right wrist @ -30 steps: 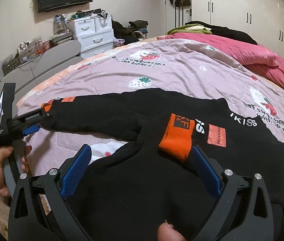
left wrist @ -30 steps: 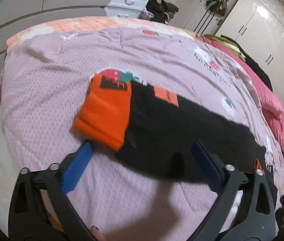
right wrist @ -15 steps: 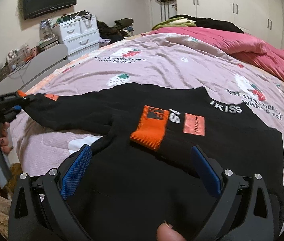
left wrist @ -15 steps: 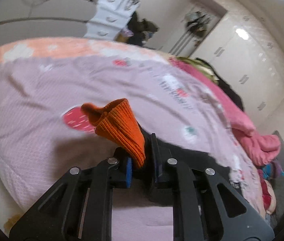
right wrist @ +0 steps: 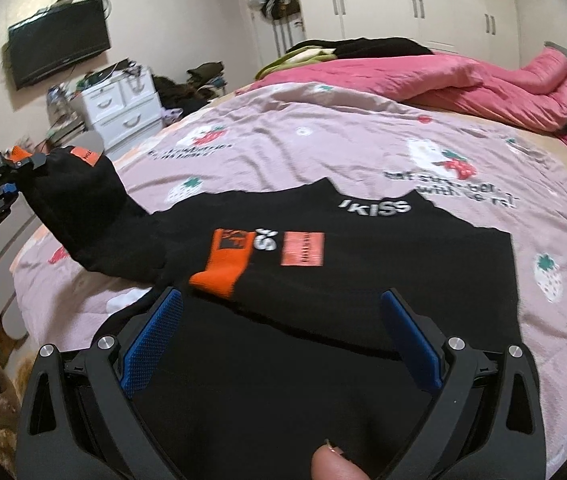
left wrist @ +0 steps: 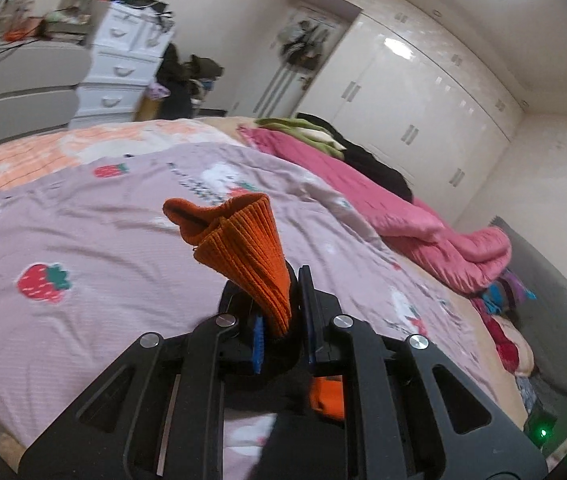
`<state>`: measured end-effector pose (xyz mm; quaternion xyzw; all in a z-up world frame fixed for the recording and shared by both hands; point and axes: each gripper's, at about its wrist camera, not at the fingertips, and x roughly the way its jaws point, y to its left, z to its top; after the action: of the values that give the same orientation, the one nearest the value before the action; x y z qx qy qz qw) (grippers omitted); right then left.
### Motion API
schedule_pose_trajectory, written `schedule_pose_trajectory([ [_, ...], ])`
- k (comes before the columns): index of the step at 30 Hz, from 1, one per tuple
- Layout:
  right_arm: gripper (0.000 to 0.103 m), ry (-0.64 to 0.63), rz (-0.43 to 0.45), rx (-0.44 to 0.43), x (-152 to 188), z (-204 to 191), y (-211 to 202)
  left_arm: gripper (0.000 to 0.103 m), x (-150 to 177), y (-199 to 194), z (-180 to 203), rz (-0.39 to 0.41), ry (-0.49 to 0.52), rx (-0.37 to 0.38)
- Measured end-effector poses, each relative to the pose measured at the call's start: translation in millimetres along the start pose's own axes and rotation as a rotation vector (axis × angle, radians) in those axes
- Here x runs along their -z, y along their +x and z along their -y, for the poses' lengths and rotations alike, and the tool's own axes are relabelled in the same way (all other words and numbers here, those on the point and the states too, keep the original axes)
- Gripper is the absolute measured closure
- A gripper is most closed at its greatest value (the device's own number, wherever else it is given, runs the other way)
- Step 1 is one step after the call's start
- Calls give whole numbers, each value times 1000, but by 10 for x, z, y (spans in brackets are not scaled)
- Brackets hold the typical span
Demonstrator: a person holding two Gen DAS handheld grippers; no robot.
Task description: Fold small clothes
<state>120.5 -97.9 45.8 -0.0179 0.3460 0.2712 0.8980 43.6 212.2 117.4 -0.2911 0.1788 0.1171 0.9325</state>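
A black sweatshirt [right wrist: 383, 264] with orange cuffs and white lettering lies spread on the lilac strawberry-print bedspread [right wrist: 323, 148]. My left gripper [left wrist: 279, 300] is shut on the orange ribbed cuff [left wrist: 243, 248] of one sleeve, held up off the bed. From the right wrist view that same left gripper [right wrist: 23, 160] lifts the black sleeve [right wrist: 87, 208] at the far left. The other sleeve lies folded across the chest, its orange cuff [right wrist: 227, 264] pointing towards me. My right gripper [right wrist: 279, 320] stands open just above the sweatshirt's lower part, nothing between its fingers.
A pink duvet [right wrist: 463, 80] is heaped along the far right of the bed, with dark and green clothes [right wrist: 343, 48] behind it. A white chest of drawers [right wrist: 123, 108] and a wall television [right wrist: 59, 52] stand at the left. White wardrobes [left wrist: 423, 120] line the far wall.
My left gripper closed on the orange cuff and rose, lifting the sleeve off the bed. My right gripper shifted sideways over the sweatshirt, staying open.
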Motion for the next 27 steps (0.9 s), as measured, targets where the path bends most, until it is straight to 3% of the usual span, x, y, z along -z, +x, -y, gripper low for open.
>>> schedule_pose_trajectory([
  [11, 5, 190, 32, 54, 88, 673, -277, 96, 292, 276, 717, -88, 106, 128],
  [21, 5, 323, 58, 111, 198, 1165, -510, 96, 591, 472, 1159, -155, 176, 194],
  [27, 5, 384, 75, 143, 249, 1406, -629, 96, 901, 658, 1343, -238, 212, 222],
])
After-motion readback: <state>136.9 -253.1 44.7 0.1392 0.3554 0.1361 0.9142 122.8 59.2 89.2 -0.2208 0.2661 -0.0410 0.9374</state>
